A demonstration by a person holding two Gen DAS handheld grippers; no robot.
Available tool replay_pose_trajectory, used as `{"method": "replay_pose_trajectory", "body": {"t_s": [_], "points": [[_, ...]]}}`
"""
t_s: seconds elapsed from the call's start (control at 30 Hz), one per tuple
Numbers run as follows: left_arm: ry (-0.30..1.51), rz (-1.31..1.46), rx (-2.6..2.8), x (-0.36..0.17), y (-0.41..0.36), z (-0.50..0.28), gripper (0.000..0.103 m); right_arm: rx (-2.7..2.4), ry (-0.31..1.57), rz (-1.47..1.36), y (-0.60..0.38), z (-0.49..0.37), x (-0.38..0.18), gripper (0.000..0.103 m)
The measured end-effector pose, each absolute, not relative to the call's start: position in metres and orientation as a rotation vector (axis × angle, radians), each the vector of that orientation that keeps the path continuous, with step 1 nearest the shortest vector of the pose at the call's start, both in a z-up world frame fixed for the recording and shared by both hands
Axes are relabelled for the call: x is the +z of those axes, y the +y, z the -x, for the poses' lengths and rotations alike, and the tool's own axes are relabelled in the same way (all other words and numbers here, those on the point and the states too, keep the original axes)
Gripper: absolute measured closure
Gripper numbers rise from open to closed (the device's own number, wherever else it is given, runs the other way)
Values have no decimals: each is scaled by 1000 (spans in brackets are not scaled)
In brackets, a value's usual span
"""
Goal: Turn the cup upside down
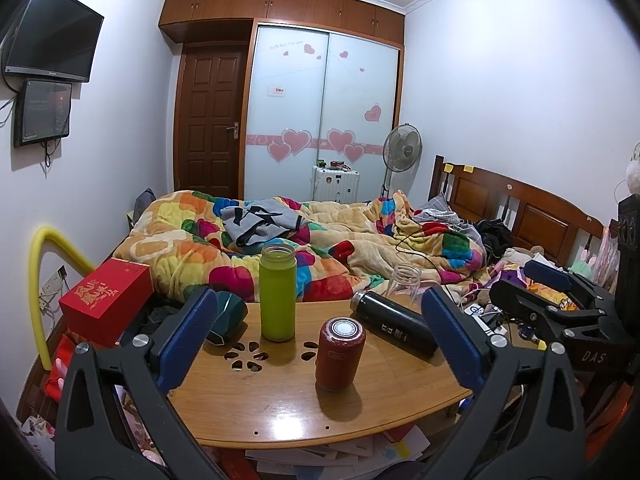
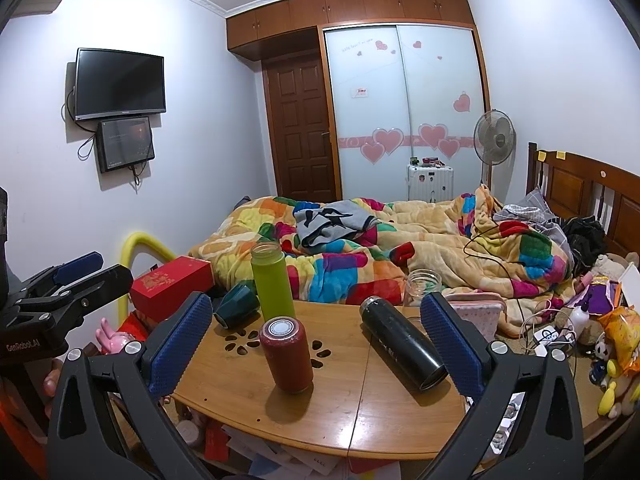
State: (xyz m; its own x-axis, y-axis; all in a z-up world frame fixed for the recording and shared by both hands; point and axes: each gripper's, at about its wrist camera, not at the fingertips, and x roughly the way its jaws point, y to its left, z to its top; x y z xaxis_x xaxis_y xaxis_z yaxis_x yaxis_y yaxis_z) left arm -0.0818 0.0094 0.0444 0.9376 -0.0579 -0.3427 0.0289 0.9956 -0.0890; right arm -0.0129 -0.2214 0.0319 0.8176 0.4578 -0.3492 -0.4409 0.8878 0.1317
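Observation:
A small wooden table [image 1: 280,412] [image 2: 248,404] holds several cups. A green cup [image 1: 278,294] [image 2: 273,280] stands upright and open-topped at the back. A red cup [image 1: 340,354] [image 2: 286,354] stands with a silver disc on top. A black flask [image 1: 394,327] [image 2: 402,346] lies on its side. A dark teal mug [image 1: 229,316] [image 2: 237,305] lies tipped at the left. A clear glass jar [image 1: 404,280] [image 2: 422,286] stands at the back right. My left gripper [image 1: 320,336] and right gripper [image 2: 316,340] are both open and empty, held back from the table's near edge.
A red box [image 1: 106,300] [image 2: 172,286] sits left of the table. A bed with a colourful quilt [image 1: 320,248] lies behind. Papers lie under the table [image 2: 280,460]. Clutter and toys [image 2: 600,320] fill the right side. A yellow tube [image 1: 40,280] stands at the left.

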Motion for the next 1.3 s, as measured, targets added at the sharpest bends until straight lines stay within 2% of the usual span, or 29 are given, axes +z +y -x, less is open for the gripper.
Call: {"method": "replay_pose_trajectory", "body": {"t_s": [1.3], "points": [[370,111,-73,43,7,77,0,476,400,-47,-223,10,29,0]]}}
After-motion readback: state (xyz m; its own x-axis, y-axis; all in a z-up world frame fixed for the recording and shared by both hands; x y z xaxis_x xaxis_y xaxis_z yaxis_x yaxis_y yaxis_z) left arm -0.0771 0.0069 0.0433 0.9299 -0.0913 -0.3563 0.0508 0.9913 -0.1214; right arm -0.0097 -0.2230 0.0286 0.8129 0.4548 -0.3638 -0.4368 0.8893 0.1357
